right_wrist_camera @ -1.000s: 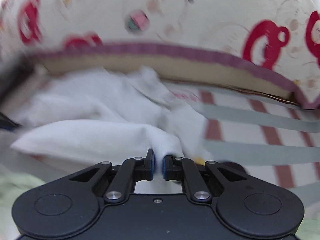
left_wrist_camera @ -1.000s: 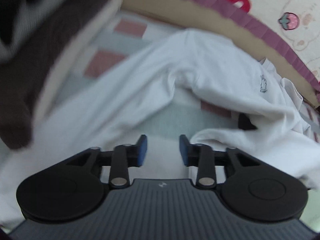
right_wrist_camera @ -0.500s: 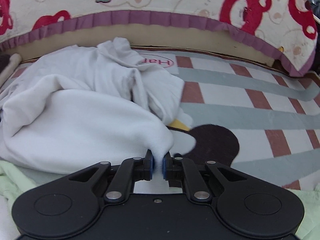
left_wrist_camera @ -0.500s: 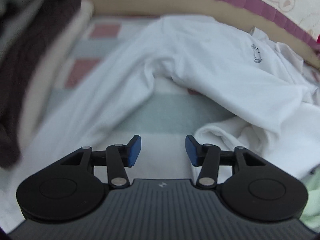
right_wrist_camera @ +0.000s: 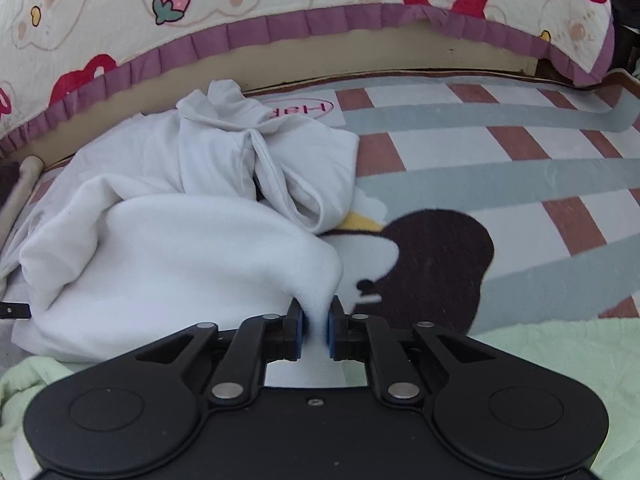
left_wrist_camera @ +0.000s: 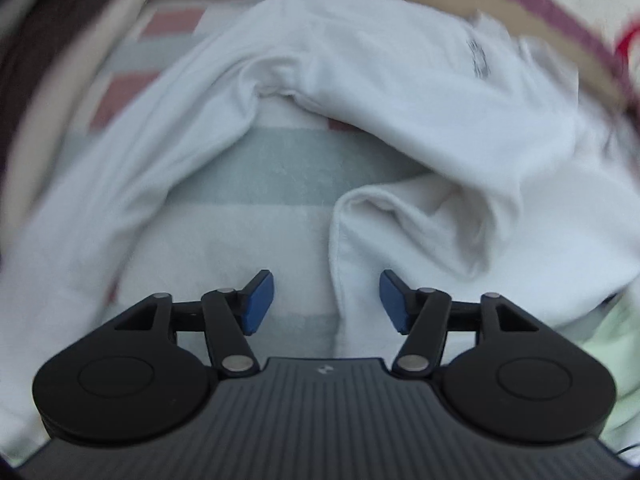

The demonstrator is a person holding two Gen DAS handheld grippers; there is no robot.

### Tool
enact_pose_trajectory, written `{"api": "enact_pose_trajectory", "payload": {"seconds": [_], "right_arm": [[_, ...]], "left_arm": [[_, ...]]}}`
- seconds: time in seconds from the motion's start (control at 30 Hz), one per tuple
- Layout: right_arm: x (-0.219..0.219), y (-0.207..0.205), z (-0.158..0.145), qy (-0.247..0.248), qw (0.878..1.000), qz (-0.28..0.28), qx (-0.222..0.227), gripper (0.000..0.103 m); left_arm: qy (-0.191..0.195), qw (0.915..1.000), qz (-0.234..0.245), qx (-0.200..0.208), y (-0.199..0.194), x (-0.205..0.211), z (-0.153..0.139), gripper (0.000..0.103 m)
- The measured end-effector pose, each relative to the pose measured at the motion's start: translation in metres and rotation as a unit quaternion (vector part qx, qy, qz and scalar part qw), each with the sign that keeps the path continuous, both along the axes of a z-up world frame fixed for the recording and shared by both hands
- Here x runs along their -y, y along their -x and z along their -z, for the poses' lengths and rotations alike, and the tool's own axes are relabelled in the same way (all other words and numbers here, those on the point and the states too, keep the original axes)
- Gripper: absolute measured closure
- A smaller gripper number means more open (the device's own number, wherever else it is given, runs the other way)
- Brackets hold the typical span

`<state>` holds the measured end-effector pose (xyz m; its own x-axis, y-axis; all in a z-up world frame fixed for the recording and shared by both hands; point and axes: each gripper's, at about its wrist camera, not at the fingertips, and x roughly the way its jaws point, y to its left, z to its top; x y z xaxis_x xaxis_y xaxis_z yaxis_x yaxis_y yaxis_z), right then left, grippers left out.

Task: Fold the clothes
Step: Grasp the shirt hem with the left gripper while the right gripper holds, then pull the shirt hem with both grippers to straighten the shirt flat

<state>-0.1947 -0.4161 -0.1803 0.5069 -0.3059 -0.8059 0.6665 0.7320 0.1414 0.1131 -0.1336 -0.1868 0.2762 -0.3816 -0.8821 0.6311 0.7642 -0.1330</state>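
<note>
A white long-sleeved garment (left_wrist_camera: 400, 92) lies crumpled on a striped mat (left_wrist_camera: 280, 168). In the left wrist view a hem edge of it (left_wrist_camera: 344, 240) runs down between my open left gripper's (left_wrist_camera: 326, 300) blue pads, which do not touch it. In the right wrist view the same white garment (right_wrist_camera: 180, 256) is bunched up at the left. My right gripper (right_wrist_camera: 315, 326) is shut on a pinch of its fabric, held low over the mat (right_wrist_camera: 520, 168).
A cartoon-print cushion with a purple frill (right_wrist_camera: 280, 28) lines the far edge. A light green cloth (right_wrist_camera: 552, 360) lies near me under the right gripper. Dark and beige folded fabric (left_wrist_camera: 48, 60) is stacked at the left. A dark cartoon figure (right_wrist_camera: 440, 252) is printed on the mat.
My left gripper has opened wider and moved closer to the garment's hem. My right gripper stays shut on the fabric and has drawn it toward me and to the right.
</note>
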Motion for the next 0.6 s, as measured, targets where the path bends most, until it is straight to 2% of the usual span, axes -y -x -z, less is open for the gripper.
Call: {"api": "enact_pose_trajectory", "payload": {"seconds": [0.03, 0.07, 0.1, 0.13, 0.2, 0.3, 0.33, 0.37, 0.4, 0.43, 0.47, 0.6], "right_arm": [[-0.001, 0.002, 0.001, 0.001, 1.000, 0.002, 0.007, 0.086], [-0.002, 0.004, 0.002, 0.001, 1.000, 0.005, 0.014, 0.084], [-0.002, 0.006, 0.003, 0.002, 1.000, 0.007, 0.022, 0.076], [-0.003, 0.010, 0.006, -0.006, 0.999, 0.002, 0.031, 0.059], [-0.006, 0.015, 0.014, -0.021, 0.999, -0.008, 0.039, 0.047], [-0.007, 0.022, 0.031, -0.039, 0.999, 0.007, 0.032, 0.047], [-0.005, 0.025, 0.034, -0.047, 0.998, 0.016, 0.039, 0.048], [-0.004, 0.026, 0.033, -0.050, 0.997, 0.014, 0.054, 0.051], [-0.002, 0.027, 0.032, -0.054, 0.996, 0.012, 0.068, 0.070], [-0.002, 0.026, 0.028, -0.051, 0.996, 0.002, 0.078, 0.084], [-0.002, 0.026, 0.023, -0.047, 0.995, -0.009, 0.087, 0.085], [0.002, 0.021, 0.010, -0.050, 0.994, -0.008, 0.099, 0.087]], "left_arm": [[-0.013, 0.9996, 0.014, 0.019, 0.005, 0.005, 0.000, 0.040], [-0.006, 0.9997, 0.012, 0.021, 0.006, 0.007, 0.001, 0.038], [0.002, 0.9997, 0.010, 0.023, 0.007, 0.009, 0.001, 0.037], [0.009, 0.9996, 0.009, 0.025, 0.007, 0.012, 0.002, 0.035], [0.016, 0.9991, 0.026, 0.030, 0.011, 0.019, 0.003, 0.034], [0.010, 0.9967, 0.060, 0.053, 0.020, 0.028, 0.007, 0.035], [0.008, 0.9955, 0.072, 0.061, 0.023, 0.031, 0.008, 0.041], [0.006, 0.9941, 0.083, 0.069, 0.026, 0.034, 0.009, 0.068], [0.004, 0.9926, 0.094, 0.077, 0.029, 0.037, 0.010, 0.087], [0.003, 0.9911, 0.101, 0.086, 0.032, 0.037, 0.006, 0.096], [0.002, 0.9894, 0.108, 0.097, 0.036, 0.037, 0.002, 0.096], [0.033, 0.9777, 0.099, 0.182, 0.051, 0.025, -0.031, 0.096]]}}
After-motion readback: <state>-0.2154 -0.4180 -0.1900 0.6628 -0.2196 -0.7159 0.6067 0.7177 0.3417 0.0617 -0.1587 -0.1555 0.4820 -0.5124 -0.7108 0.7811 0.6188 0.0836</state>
